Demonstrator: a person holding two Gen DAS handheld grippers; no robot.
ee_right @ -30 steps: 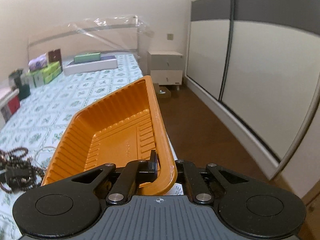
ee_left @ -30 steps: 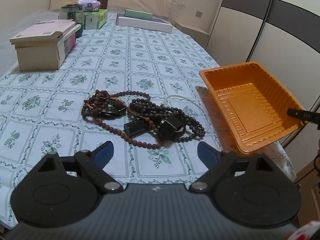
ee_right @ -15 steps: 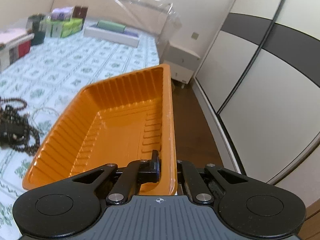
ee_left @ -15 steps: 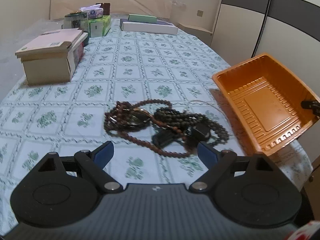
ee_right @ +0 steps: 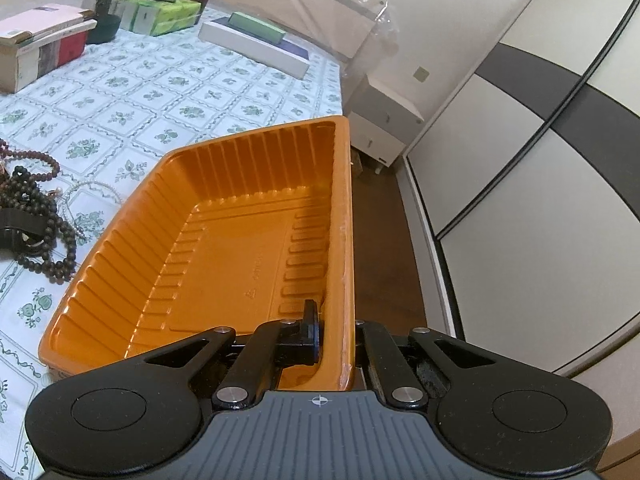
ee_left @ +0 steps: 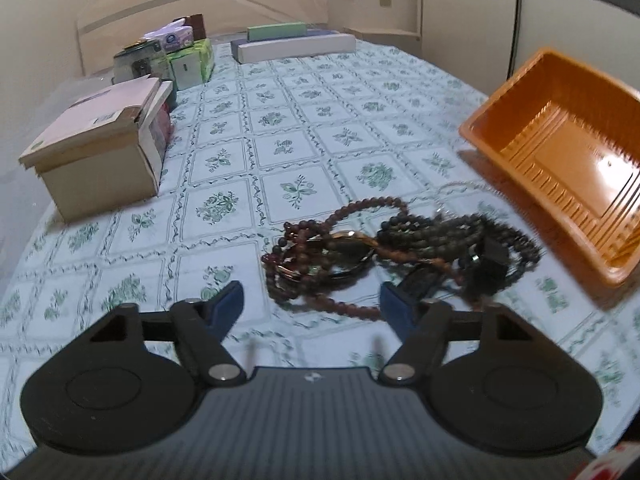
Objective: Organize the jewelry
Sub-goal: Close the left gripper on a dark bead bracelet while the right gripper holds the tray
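A: What's around the bead pile (ee_left: pixel 384 248)?

B: It lies on the floral tablecloth (ee_left: pixel 280 128); a cardboard box (ee_left: pixel 100 148) far left, wardrobe doors (ee_right: pixel 520 184) beyond the table's right edge.

A: And the grippers?

B: The left gripper (ee_left: pixel 312 304) tilts down just before the beads, jaws just narrowing, nothing gripped. The right gripper (ee_right: pixel 334 332) is clamped on the orange tray (ee_right: pixel 224 216) rim, right of the beads.

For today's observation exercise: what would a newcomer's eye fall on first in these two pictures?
Probably the bright orange tray, empty, its near wall pinched by the right gripper at the bed's right edge. Next, the dark tangle of bead jewelry on the floral cover, just ahead of the left gripper, whose jaws have just been closing, nothing between them yet.
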